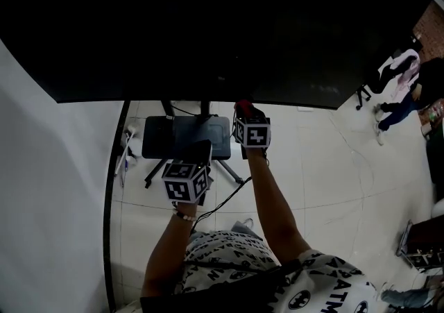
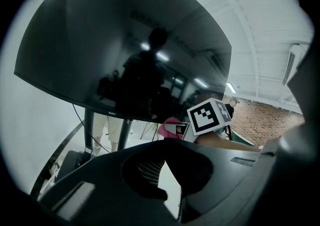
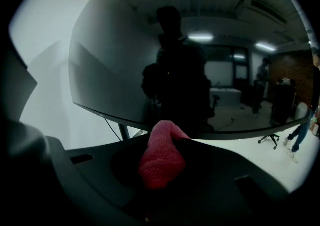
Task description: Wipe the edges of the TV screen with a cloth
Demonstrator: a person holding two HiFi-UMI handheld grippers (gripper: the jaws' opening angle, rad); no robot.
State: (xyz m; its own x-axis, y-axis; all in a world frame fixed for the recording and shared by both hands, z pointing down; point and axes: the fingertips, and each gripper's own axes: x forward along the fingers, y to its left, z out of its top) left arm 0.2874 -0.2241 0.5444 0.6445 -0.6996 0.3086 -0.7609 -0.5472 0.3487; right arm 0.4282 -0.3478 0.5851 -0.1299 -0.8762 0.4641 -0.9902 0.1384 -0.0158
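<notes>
Pinching a pink-red cloth [image 3: 161, 162] in the right gripper [image 3: 165, 137], jaws pressed in on the fabric, with a rolled end poking out toward the far side. Held up at the bottom edge of the TV screen [image 1: 208, 27], near its middle and just right of the stand post [image 1: 205, 109]. Hard to tell whether the cloth is touching the edge or just short of it. From the head view, only a small red tip of cloth [image 1: 243, 105] showing beyond the right gripper [image 1: 245, 112], right against the dark lower border.

Lower and nearer, to the left: the left gripper [image 1: 200, 150], jaws spread with a narrow gap of pale floor [image 1: 312, 187] visible between them, gripping nothing. Pointed up at the left part of the screen, well apart from it, over the stand's dark base [image 1: 184, 137].

Behind the screen, on the left, a plain white wall [image 1: 48, 200].
</notes>
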